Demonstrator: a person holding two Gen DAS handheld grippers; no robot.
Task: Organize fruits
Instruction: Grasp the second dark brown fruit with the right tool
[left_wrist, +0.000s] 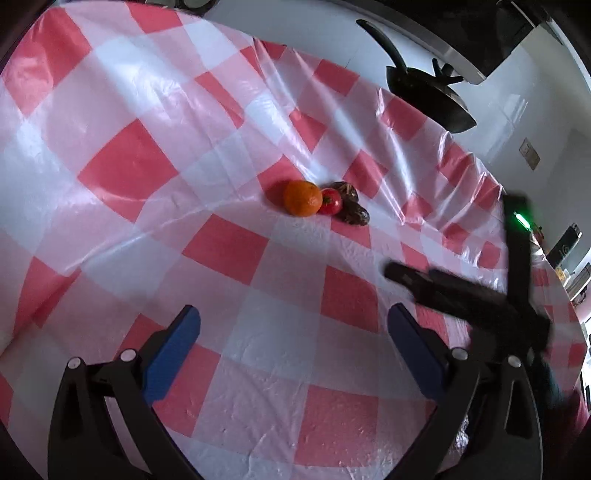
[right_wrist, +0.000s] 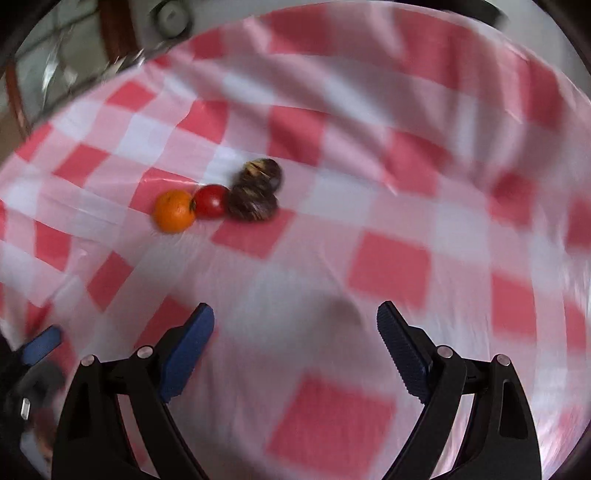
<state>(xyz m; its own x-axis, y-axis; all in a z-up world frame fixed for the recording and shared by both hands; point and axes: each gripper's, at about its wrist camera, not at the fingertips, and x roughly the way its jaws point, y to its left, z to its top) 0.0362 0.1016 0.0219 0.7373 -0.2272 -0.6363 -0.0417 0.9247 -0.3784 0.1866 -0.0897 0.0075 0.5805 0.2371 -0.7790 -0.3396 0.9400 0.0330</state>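
Observation:
An orange (left_wrist: 303, 198) (right_wrist: 174, 211), a small red tomato (left_wrist: 331, 201) (right_wrist: 210, 200) and two dark brown fruits (left_wrist: 351, 203) (right_wrist: 255, 188) lie touching in a cluster on the red-and-white checked tablecloth (left_wrist: 184, 147) (right_wrist: 388, 258). My left gripper (left_wrist: 293, 321) is open, well short of the cluster, with nothing between its blue pads. My right gripper (right_wrist: 295, 317) is also open and empty, short of the fruit. In the left wrist view the right gripper's dark body (left_wrist: 472, 295) shows blurred at the right. A blue pad of the left gripper (right_wrist: 40, 345) shows at the right wrist view's lower left.
A black pan (left_wrist: 428, 96) hangs over the table's far right edge. The cloth is wrinkled toward the far side (left_wrist: 424, 177). A chair and glass surface (right_wrist: 74, 66) lie beyond the table's far left edge in the right wrist view, which is motion-blurred.

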